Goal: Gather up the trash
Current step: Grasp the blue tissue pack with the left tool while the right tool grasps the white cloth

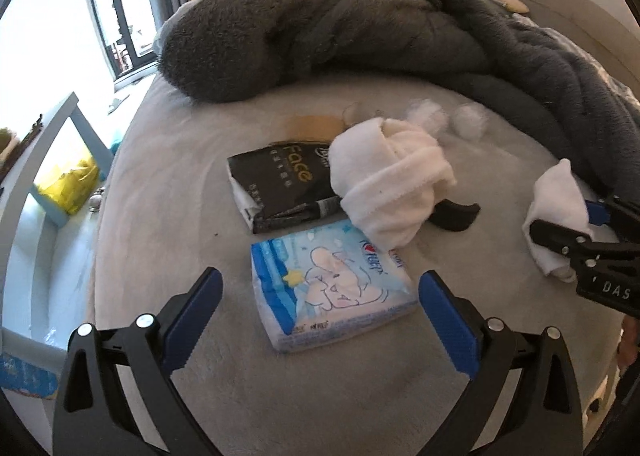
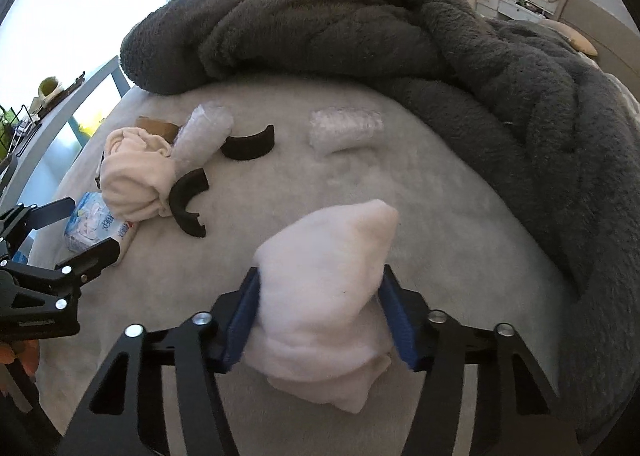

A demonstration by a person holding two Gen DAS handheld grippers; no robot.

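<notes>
White wad (image 2: 324, 288) on bed (image 2: 400, 192), squeezed between pads of my right gripper (image 2: 320, 320), near side of grey blanket (image 2: 360, 36). My left gripper (image 1: 320, 320) wide open, empty, straddling tissue pack (image 1: 332, 288) left of wad. Left to collect, my guess: bubble-wrap rolls (image 2: 346, 128), black curved pieces (image 2: 188, 202), cream cloth bundle (image 2: 136, 180), black pack (image 1: 280, 184). Nothing visibly binned yet; early stage.

The black packet (image 1: 280, 186) on the grey bed cover carries the word "Face" in gold letters, with a smaller white script word at its top right corner that I cannot make out. The blue and white tissue pack (image 1: 332, 288) beside it bears a red and blue logo too blurred to read. The right gripper (image 1: 576, 240) shows white letters "DAS" on its black body.
</notes>
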